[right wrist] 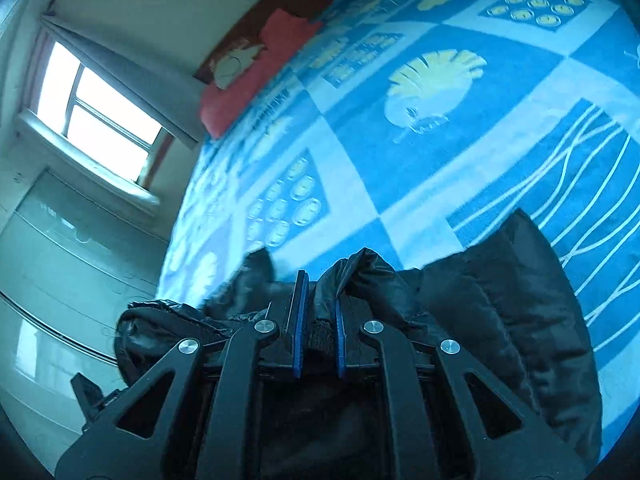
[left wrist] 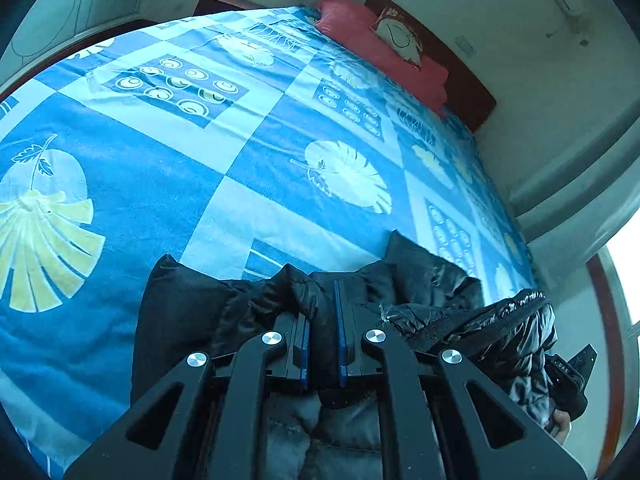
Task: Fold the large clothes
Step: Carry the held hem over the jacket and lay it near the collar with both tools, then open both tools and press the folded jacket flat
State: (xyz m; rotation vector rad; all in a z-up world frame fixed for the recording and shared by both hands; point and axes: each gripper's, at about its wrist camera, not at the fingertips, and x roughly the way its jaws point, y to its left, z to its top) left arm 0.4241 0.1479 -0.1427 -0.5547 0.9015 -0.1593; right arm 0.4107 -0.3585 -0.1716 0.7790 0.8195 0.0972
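A black padded jacket [left wrist: 180,320] hangs bunched over the near edge of the bed, held up by both grippers. In the left wrist view my left gripper [left wrist: 322,308] is shut on a fold of the jacket, which fills the gap between the blue pads [left wrist: 340,320]. In the right wrist view my right gripper [right wrist: 320,304] is shut on another fold of the same jacket [right wrist: 500,300]. The jacket's glossy part [left wrist: 520,320] sags between the two grippers. Part of the right gripper [left wrist: 576,364] and a hand [left wrist: 562,424] show at the left view's right edge.
The bed carries a blue sheet [left wrist: 240,152] [right wrist: 440,160] with leaf and circle patterns. A red pillow [left wrist: 380,44] [right wrist: 256,68] lies against the dark headboard [left wrist: 472,92]. A window [right wrist: 96,112] and pale cabinets [right wrist: 60,260] stand beside the bed.
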